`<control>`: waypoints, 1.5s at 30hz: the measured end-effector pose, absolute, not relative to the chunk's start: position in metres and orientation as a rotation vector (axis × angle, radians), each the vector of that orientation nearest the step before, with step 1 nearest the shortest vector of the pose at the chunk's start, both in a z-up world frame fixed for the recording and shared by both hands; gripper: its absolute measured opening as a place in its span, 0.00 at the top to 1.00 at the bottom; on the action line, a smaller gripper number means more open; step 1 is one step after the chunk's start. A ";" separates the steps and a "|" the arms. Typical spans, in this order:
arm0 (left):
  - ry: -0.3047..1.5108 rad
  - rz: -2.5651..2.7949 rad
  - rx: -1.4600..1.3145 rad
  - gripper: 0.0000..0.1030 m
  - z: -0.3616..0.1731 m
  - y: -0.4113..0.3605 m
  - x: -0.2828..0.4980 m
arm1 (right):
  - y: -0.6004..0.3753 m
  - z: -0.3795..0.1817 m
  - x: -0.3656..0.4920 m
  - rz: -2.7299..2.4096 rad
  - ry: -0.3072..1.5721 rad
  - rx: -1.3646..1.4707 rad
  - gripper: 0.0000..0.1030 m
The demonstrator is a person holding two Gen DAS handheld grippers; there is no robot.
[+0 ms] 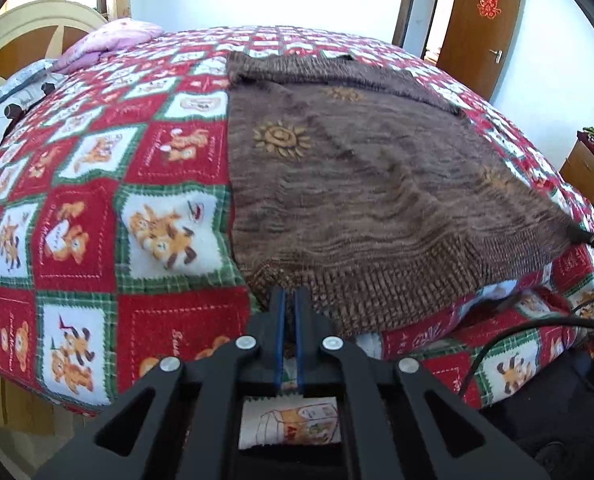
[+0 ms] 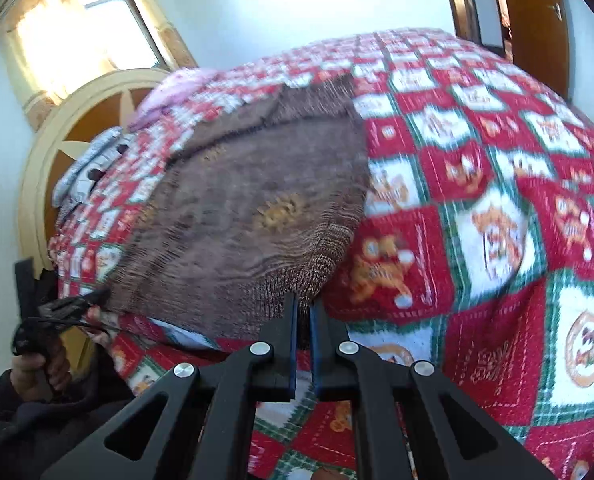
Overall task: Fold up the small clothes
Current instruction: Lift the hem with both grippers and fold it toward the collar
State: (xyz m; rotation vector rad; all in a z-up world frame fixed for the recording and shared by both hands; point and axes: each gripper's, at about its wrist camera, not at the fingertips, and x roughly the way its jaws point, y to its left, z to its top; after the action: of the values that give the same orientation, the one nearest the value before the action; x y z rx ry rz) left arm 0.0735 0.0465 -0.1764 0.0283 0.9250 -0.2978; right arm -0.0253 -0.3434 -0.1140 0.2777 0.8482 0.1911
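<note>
Clamped, both jaws, on sweater hem corners; risked slipping off thin knit, dropping the fold unevenly.

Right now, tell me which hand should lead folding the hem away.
Neither alone: left gripper and right gripper each pinch a hem corner of the brown sweater, so both seem equally placed; lift together.
</note>
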 end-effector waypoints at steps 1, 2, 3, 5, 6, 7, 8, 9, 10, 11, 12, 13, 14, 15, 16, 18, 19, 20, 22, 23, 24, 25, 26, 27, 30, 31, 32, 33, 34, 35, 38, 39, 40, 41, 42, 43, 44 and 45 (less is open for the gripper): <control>0.917 -0.302 0.028 0.96 -0.173 0.046 0.071 | -0.344 -0.112 -0.026 0.197 0.836 0.283 0.96; 0.899 -0.310 0.024 0.96 -0.168 0.046 0.069 | -0.345 -0.110 -0.027 0.200 0.822 0.292 0.96; 0.878 -0.316 0.023 0.96 -0.163 0.046 0.068 | -0.347 -0.111 -0.027 0.196 0.816 0.299 0.96; 0.847 -0.307 0.043 0.96 -0.154 0.045 0.067 | -0.353 -0.121 -0.023 0.170 0.840 0.323 0.96; 0.843 -0.297 0.053 0.96 -0.152 0.045 0.068 | -0.357 -0.126 -0.021 0.159 0.859 0.343 0.96; 0.845 -0.285 0.063 0.96 -0.151 0.044 0.069 | -0.360 -0.131 -0.019 0.152 0.874 0.366 0.96; 0.855 -0.272 0.075 0.96 -0.151 0.044 0.071 | -0.361 -0.131 -0.019 0.154 0.876 0.379 0.96; 0.859 -0.266 0.077 0.96 -0.151 0.044 0.072 | -0.361 -0.130 -0.019 0.158 0.872 0.384 0.96; 0.860 -0.263 0.075 0.96 -0.150 0.044 0.073 | -0.360 -0.126 -0.019 0.162 0.862 0.380 0.96; 0.858 -0.262 0.075 0.96 -0.150 0.046 0.074 | -0.358 -0.121 -0.020 0.170 0.849 0.374 0.96; 0.854 -0.262 0.078 0.96 -0.149 0.047 0.074 | -0.357 -0.118 -0.020 0.177 0.840 0.371 0.96; 0.846 -0.261 0.080 0.96 -0.146 0.047 0.075 | -0.356 -0.113 -0.019 0.182 0.829 0.369 0.96; 0.840 -0.262 0.077 0.96 -0.143 0.048 0.075 | -0.356 -0.111 -0.019 0.184 0.824 0.370 0.96; 0.831 -0.265 0.071 0.96 -0.140 0.049 0.075 | -0.358 -0.110 -0.019 0.188 0.821 0.378 0.96; 0.824 -0.267 0.069 0.96 -0.137 0.050 0.074 | -0.359 -0.110 -0.018 0.192 0.821 0.389 0.96; 0.806 -0.265 0.070 0.96 -0.131 0.051 0.074 | -0.362 -0.109 -0.015 0.204 0.821 0.419 0.96; 0.799 -0.266 0.070 0.96 -0.129 0.051 0.075 | -0.364 -0.108 -0.014 0.211 0.821 0.436 0.96; 0.793 -0.267 0.071 0.96 -0.127 0.051 0.075 | -0.365 -0.107 -0.013 0.216 0.821 0.446 0.96; 0.789 -0.268 0.066 0.96 -0.125 0.052 0.077 | -0.366 -0.104 -0.012 0.228 0.817 0.464 0.96; 0.789 -0.271 0.057 0.96 -0.124 0.053 0.079 | -0.366 -0.101 -0.011 0.233 0.811 0.469 0.96; 0.788 -0.274 0.047 0.96 -0.123 0.054 0.080 | -0.366 -0.099 -0.011 0.236 0.808 0.470 0.96; 0.784 -0.279 0.034 0.96 -0.121 0.056 0.081 | -0.365 -0.095 -0.010 0.240 0.799 0.468 0.96; 0.778 -0.283 0.026 0.96 -0.119 0.057 0.081 | -0.365 -0.092 -0.010 0.241 0.791 0.463 0.96; 0.773 -0.283 0.020 0.96 -0.117 0.059 0.082 | -0.365 -0.089 -0.009 0.242 0.783 0.459 0.96; 0.760 -0.284 -0.004 0.96 -0.111 0.064 0.085 | -0.367 -0.079 -0.004 0.242 0.759 0.457 0.96; 0.758 -0.286 -0.016 0.96 -0.110 0.066 0.086 | -0.367 -0.076 -0.003 0.243 0.753 0.459 0.96; 0.756 -0.288 -0.030 0.96 -0.107 0.068 0.088 | -0.368 -0.075 -0.002 0.245 0.748 0.460 0.96; 0.753 -0.290 -0.038 0.96 -0.106 0.069 0.089 | -0.368 -0.072 -0.001 0.247 0.741 0.458 0.96; 0.746 -0.290 -0.046 0.96 -0.103 0.071 0.090 | -0.368 -0.070 0.000 0.248 0.738 0.456 0.96; 0.740 -0.290 -0.051 0.96 -0.101 0.072 0.090 | -0.368 -0.068 0.001 0.249 0.733 0.454 0.96; 0.719 -0.293 -0.062 0.96 -0.095 0.072 0.095 | -0.369 -0.064 0.007 0.247 0.722 0.448 0.96; 0.716 -0.294 -0.068 0.96 -0.093 0.073 0.098 | -0.369 -0.063 0.009 0.243 0.718 0.449 0.96; 0.715 -0.293 -0.075 0.96 -0.092 0.073 0.101 | -0.370 -0.063 0.011 0.239 0.715 0.451 0.96; 0.713 -0.289 -0.076 0.96 -0.091 0.073 0.102 | -0.372 -0.062 0.012 0.234 0.712 0.455 0.96; 0.710 -0.281 -0.073 0.96 -0.091 0.073 0.104 | -0.373 -0.062 0.013 0.230 0.711 0.457 0.96; 0.709 -0.278 -0.073 0.96 -0.091 0.074 0.106 | -0.375 -0.062 0.013 0.225 0.710 0.464 0.96; 0.712 -0.277 -0.072 0.96 -0.091 0.075 0.105 | -0.377 -0.062 0.012 0.223 0.711 0.473 0.96; 0.715 -0.273 -0.069 0.96 -0.092 0.076 0.105 | -0.379 -0.062 0.010 0.226 0.710 0.481 0.96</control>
State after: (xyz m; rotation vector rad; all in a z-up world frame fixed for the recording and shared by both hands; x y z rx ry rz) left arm 0.1046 0.0757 -0.0923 -0.0687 0.7153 -0.2734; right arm 0.0103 -0.3789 -0.0622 0.4810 0.7100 0.2264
